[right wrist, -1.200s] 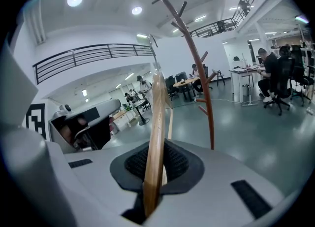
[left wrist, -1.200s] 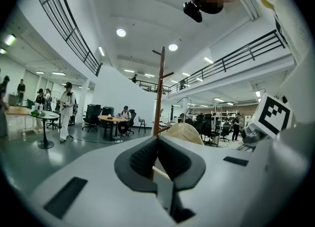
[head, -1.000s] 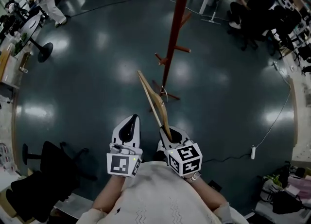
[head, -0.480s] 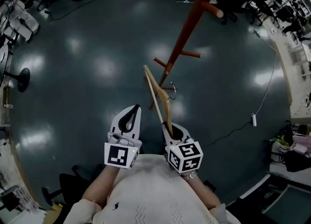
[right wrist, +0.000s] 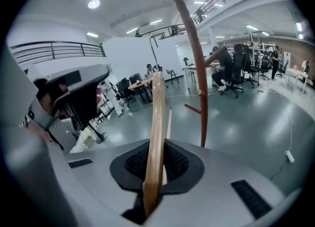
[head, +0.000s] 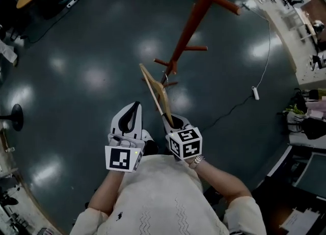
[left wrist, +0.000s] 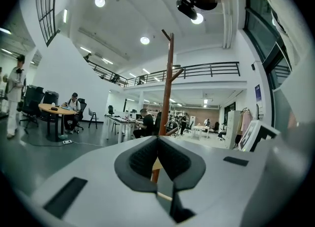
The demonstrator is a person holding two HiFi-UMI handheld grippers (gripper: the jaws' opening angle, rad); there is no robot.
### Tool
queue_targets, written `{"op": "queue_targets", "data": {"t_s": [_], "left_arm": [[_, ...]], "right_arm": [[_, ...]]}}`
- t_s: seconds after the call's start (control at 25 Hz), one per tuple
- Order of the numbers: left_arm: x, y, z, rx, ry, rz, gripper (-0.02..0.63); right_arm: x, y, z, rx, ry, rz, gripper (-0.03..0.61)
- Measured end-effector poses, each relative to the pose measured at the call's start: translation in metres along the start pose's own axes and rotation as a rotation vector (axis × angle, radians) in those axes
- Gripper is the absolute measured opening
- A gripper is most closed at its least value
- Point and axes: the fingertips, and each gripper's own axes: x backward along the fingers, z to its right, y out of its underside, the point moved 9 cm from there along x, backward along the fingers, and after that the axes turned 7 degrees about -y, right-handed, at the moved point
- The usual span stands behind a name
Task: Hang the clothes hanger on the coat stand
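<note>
Hanger [head: 155,92] in right tool [head: 175,123], stand [head: 192,25] top cropped

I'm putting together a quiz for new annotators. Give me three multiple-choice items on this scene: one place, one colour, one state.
1. Where is the hanger? A in the right gripper; B on a peg; C on the floor.
2. What colour is the coat stand? A white; B reddish-brown; C black.
3. How do the left gripper's jaws stand? A together, empty; B on the hanger; C wide apart.
Answers: 1 A, its jaws clamp the wooden bar. 2 B, plain in the head view. 3 A, its own view shows nothing between them.
</note>
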Motion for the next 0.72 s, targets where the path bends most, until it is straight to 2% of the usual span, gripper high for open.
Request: {"op": "queue_targets", "data": {"t_s": [0.2, 0.32, 0.48, 0.72], "left_arm": [[-0.017, 0.009, -0.015, 0.012, 0.026, -0.013, 0.012], [-0.020, 0.014, -0.031, 0.021, 0.038, -0.033, 0.012], [-0.022, 0.023, -0.033, 0.020, 0.054, -0.054, 0.012], [-0.023, 0.029, -0.037, 0.041, 0.044, -0.069, 0.012]], "right_arm": [[-0.050, 0.013, 0.025, -0.074, 0.082, -0.018, 0.043], [-0.082, 0.021, 0.031, -0.068, 0.130, -0.012, 0.043], [-0.106, 0.034, 0.054, -0.063, 0.196, 0.005, 0.043], [-0.139, 0.050, 0.095, -0.141, 0.282, -0.015, 0.043]]}}
